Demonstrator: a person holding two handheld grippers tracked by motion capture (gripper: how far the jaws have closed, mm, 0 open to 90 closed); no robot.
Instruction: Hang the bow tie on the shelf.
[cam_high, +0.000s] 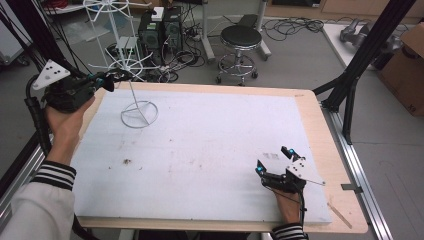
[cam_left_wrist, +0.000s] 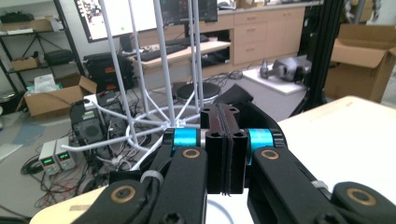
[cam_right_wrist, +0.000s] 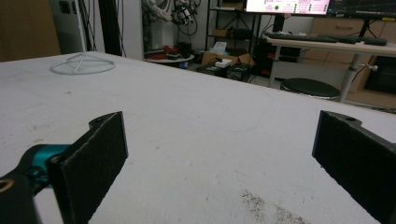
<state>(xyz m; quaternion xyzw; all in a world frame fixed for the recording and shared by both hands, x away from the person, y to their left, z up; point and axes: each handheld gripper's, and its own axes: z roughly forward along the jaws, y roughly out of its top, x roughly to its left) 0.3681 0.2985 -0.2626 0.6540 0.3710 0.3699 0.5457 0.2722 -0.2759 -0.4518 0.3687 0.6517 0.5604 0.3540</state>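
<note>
Left tongs (cam_high: 107, 80) up at far-left corner of bench (cam_high: 320, 150), held in left hand (cam_high: 65, 117), jaws pointing right toward the white wire rack (cam_high: 131, 65). In left tongs view (cam_left_wrist: 224, 154), jaws pressed flat together, nothing visible between them; rack wires (cam_left_wrist: 163, 93) just beyond the tips, contact w/ rack can't be told. From high view, tips sit right beside rack's lower tier, touching or not unclear.

Rack upright on white mat (cam_high: 200, 150), round wire base (cam_high: 139, 114) near mat's far-left area, thin stem tilted a bit, spoked tiers above. Base also seen in right tongs view (cam_right_wrist: 83, 64), far left, flat on mat.

Right tongs (cam_high: 275, 161) low at near-right of mat, held in right hand (cam_high: 287, 202), striped cuff (cam_high: 290, 231) at bottom edge. Jaws spread wide, holding nothing; in right tongs view (cam_right_wrist: 219, 154) dark pads apart w/ bare mat between. Small dark speck patch (cam_right_wrist: 266, 207) on mat just ahead of jaws.

Well apart: left tongs far-left, right tongs near-right. Black stool (cam_high: 240, 40), PC towers (cam_high: 160, 27) & cables on floor beyond bench.
</note>
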